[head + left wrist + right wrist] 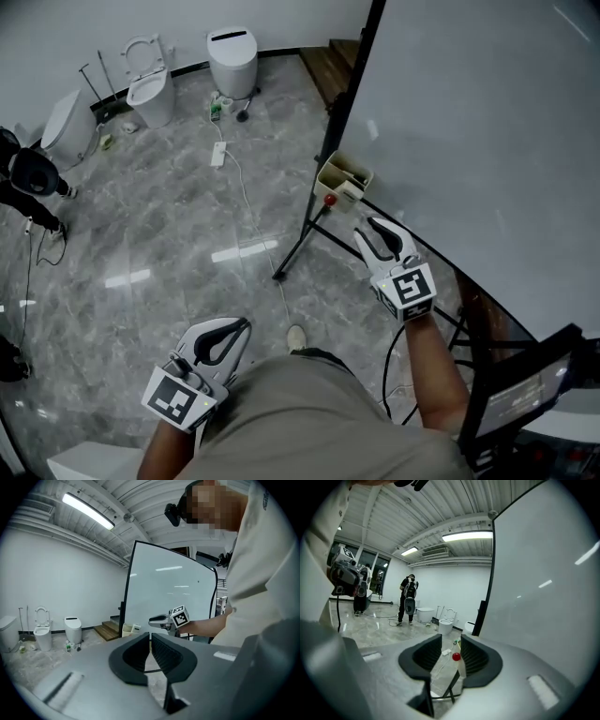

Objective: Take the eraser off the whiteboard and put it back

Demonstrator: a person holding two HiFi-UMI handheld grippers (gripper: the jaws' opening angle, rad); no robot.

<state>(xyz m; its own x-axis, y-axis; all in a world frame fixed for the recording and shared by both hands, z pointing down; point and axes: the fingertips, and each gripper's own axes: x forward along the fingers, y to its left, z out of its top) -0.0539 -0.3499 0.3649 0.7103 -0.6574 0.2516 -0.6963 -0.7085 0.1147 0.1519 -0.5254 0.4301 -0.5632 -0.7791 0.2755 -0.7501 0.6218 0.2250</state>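
We see the right gripper (379, 231) held near the lower left corner of the large white whiteboard with a black frame (487, 131). It points at the small cream-coloured plastic box (343, 178) fixed to that corner, just above a round red knob (329, 199). Its 2 jaws stand apart and nothing is between them. In the right gripper view only the far red knob and the black metal stand leg (302, 246) show through the gap. We think the jaws are apart because this hand is the one that works with the eraser, and the box seems the likely place for it.

The left gripper (234, 330) hangs low beside the person's body, well apart from the board. Its jaws are almost together, with only a thin slit, and they hold nothing. We judge that it is idle because the task needs only 1 hand.

We cannot find the eraser with certainty. The face of the board is bare in all 3 views. The left gripper view shows the box from the side, with a small pale block (136, 628) in it that may be the eraser; the head view does not show this clearly. Only the right gripper view shows a person in dark clothes (409, 599) far across the grey marble floor (178, 234). Only the head view shows how both grippers lie relative to the board.
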